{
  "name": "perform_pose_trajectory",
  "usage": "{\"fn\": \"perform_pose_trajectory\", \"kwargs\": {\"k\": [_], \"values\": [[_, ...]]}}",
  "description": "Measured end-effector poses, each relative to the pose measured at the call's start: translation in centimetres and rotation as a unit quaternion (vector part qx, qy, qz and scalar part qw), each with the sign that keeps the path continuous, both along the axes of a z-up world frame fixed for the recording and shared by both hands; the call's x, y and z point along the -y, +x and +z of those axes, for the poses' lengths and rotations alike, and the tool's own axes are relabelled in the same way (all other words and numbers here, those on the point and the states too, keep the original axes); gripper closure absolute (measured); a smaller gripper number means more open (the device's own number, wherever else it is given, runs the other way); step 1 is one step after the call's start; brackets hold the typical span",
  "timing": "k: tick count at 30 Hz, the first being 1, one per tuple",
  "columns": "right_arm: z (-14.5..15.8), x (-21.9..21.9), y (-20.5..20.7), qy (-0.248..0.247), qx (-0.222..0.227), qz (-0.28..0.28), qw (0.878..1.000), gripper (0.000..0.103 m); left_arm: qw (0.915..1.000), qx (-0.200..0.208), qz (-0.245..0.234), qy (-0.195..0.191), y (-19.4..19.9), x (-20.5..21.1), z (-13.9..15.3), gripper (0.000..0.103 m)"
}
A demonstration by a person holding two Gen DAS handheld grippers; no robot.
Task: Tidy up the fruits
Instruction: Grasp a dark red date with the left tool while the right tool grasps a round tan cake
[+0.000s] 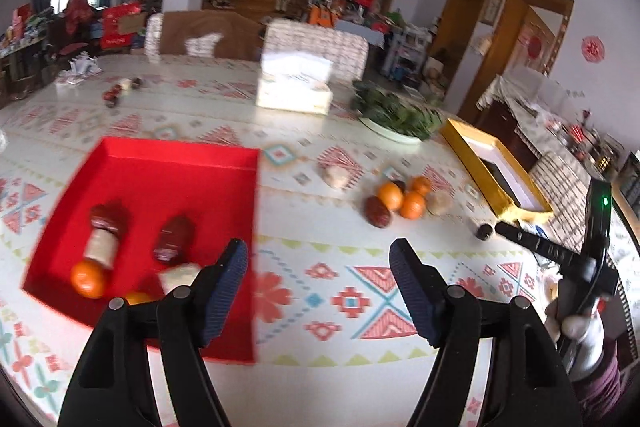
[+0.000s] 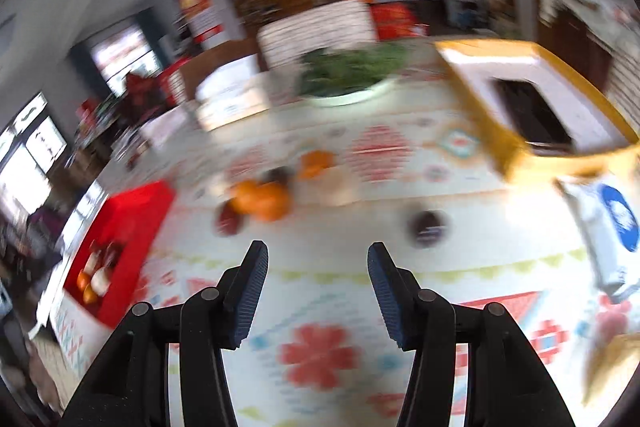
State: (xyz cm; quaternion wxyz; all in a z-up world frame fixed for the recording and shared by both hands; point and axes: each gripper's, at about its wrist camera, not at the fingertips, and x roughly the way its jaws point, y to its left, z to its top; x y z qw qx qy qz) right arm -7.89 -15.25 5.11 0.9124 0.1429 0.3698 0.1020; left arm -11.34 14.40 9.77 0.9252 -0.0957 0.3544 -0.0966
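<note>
Left gripper: fingers apart, nothing between them, over the patterned tablecloth.
Right gripper: fingers apart, empty, touching nothing.
Red tray: left of frame, holding an orange.
Loose oranges: centre right, beside the yellow box.

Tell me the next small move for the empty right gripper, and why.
Probably bring the right gripper forward and left to the cluster of oranges loose on the tablecloth. Its jaws are open with nothing between them, and the red tray already holds an orange and wrapped items, so it looks like the collecting spot.
</note>
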Motion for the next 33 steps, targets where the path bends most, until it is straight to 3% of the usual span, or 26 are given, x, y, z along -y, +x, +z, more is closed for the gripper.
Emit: {"fn": "perform_pose_trajectory", "kwargs": {"k": [5,12,18,22,33], "values": [[-0.4,2.6,2.7,0.031,-0.014,-0.016,0.999,0.046,0.9995,-0.024,-0.021,-0.001,1.4,2.5,-1.3,0.030],[-0.9,-0.3,8.2,0.030,-0.023,-0.002,0.999,0.046,0.9990,-0.039,-0.020,0.010,2.1,3.2,-1.8,0.030],[-3.0,-1.7,12.1,0.006,-0.061,-0.011,0.998,0.047,0.9988,-0.045,-0.013,0.011,2.8,2.7,-2.3,0.030],[-3.9,-2.7,12.2,-0.010,-0.076,0.000,0.997,0.065,0.9986,-0.051,-0.012,0.010,3.2,2.6,-2.8,0.030],[-4.3,-3.9,7.2,-0.008,-0.061,0.038,0.997,0.065,0.9980,-0.050,-0.038,0.007,6.1,4.9,-3.9,0.030]]}}
